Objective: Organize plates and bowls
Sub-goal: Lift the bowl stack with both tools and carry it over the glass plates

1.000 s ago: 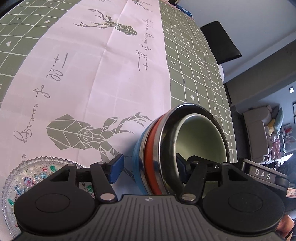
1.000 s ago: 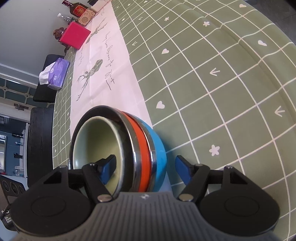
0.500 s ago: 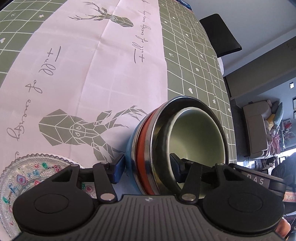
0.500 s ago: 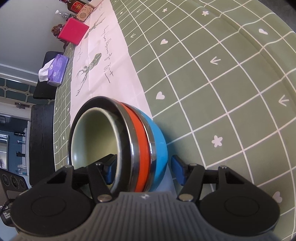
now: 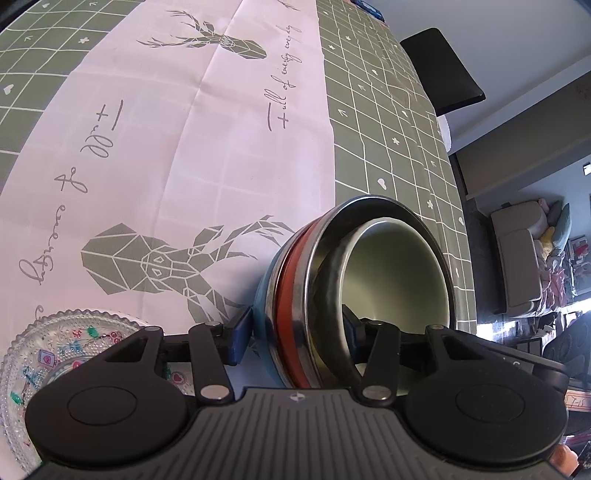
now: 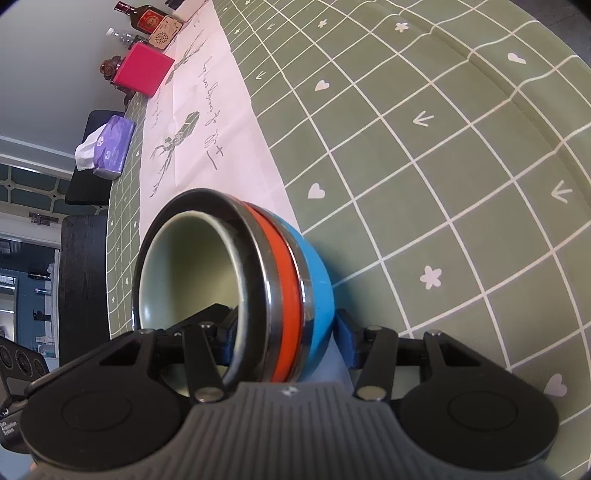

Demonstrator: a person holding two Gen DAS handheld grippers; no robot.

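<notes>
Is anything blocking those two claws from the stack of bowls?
Nothing visible. The left gripper and right gripper each straddle the rim of the nested bowl stack, one finger inside the pale green bowl, the other outside on the blue bowl.

Ahead of your left gripper (image 5: pixel 295 332), the pink table runner (image 5: pixel 207 147) lies open and flat. A glass plate (image 5: pixel 22 354) sits low on its left side, just beside that finger. The nested bowl stack (image 5: pixel 354 288) fills both grippers' gaps. Right of your right gripper (image 6: pixel 288 339), the green checked tablecloth (image 6: pixel 443 166) is open. Far off, a tissue pack (image 6: pixel 110 147), red box (image 6: pixel 142 70) and bottles (image 6: pixel 140 14) line the edge.
</notes>
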